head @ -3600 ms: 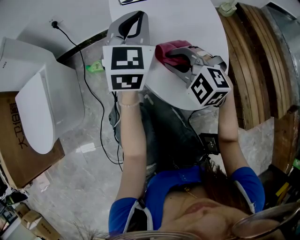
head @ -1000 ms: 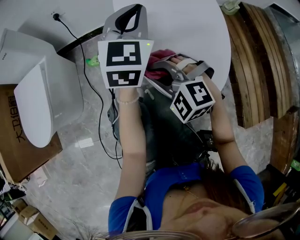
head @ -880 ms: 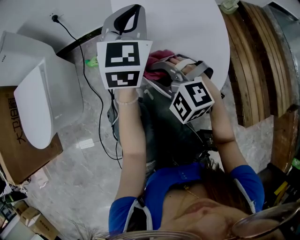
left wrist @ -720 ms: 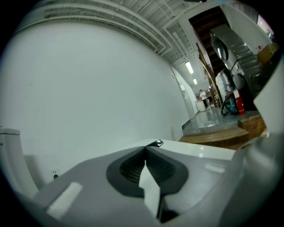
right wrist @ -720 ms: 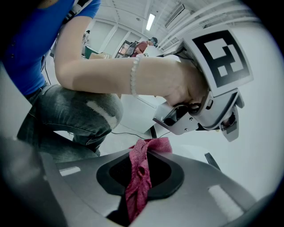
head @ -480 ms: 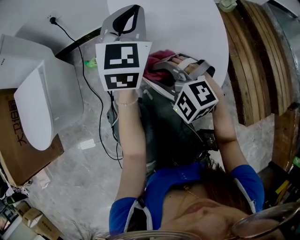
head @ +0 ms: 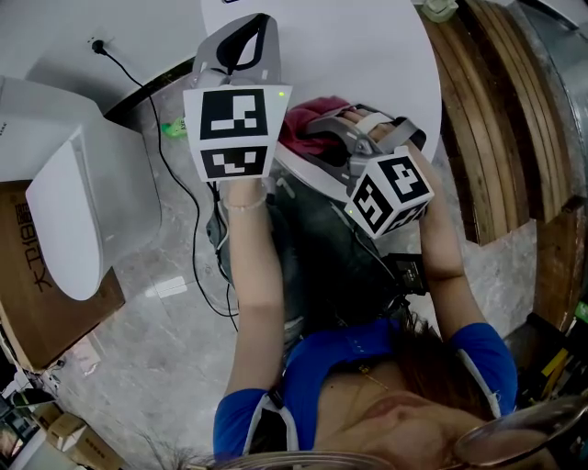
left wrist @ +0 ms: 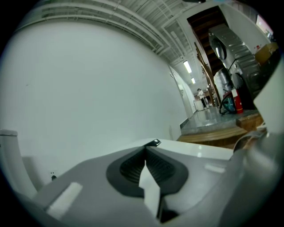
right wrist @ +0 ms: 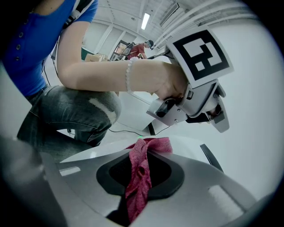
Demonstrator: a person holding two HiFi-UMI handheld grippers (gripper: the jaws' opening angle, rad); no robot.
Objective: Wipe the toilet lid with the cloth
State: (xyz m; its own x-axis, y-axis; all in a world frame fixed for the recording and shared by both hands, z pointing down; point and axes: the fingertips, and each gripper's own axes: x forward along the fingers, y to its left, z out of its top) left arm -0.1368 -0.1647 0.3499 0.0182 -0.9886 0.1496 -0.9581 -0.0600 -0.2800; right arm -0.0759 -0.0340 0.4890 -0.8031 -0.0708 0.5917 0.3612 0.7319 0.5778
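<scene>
**Pink cloth gripped at the desk's near edge, toilet lid well off to the left**

Compared with a few seconds ago, the right gripper (head: 312, 136) has drawn back from over the round white desk (head: 367, 46) toward the person's lap. Its marker cube (head: 390, 191) has rolled to show different faces. The cloth (head: 296, 124) has come with it and now sits at the desk's near edge rather than farther in on the top. Over the last half second little has changed. The left gripper (head: 265, 18) has stayed in much the same place, raised beside the right one over the desk's left edge.

The cloth is deep pink-red with a rough, nubbly weave. In the right gripper view it runs as a twisted strip between the dark pads of the right fingers, which are clamped tight on it. A bunched fold spills out past the tips. Whether that fold touches the desk cannot be told. The left fingers are pressed together with nothing between them, and point across the desk toward a plain white wall.

The toilet lid (head: 62, 220) is white, smooth and oval. The toilet stands on the grey marbled floor (head: 156, 367) at the person's left, well apart from the cloth and both grippers. A black cable (head: 179, 197) trails over the floor between the toilet and the person's knees. Brown cardboard (head: 32, 303) lies just beside the lid's near end.
</scene>
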